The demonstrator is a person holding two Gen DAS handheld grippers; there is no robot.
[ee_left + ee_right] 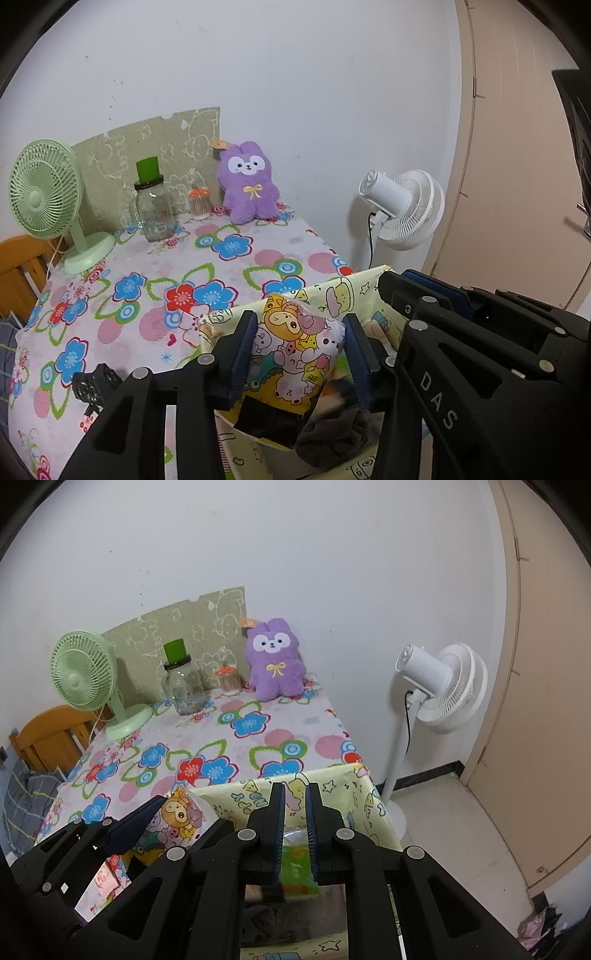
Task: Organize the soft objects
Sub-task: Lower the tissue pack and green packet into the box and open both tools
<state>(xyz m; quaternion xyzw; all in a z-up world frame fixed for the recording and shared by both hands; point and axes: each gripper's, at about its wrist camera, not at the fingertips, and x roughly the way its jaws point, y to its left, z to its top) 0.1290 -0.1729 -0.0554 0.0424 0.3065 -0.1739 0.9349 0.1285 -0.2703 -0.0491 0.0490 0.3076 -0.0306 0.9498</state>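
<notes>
The left gripper (301,345) pinched a cartoon packet (295,354) over the yellow basket (354,291). The right gripper (295,827) hung beside it, fingers slightly apart, empty. A purple plush (248,184) and jar (154,212) stood well behind.

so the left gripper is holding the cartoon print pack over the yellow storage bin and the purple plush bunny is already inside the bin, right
Not quite. The purple plush bunny is not in the bin; it sits at the back of the table against the wall, as the left wrist view shows. The rest holds: the left gripper grips the cartoon print pack over the yellow storage bin.

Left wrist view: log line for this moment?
left gripper: shut on cartoon pouch | position: over yellow bin | right gripper: open | purple plush: on table
</notes>
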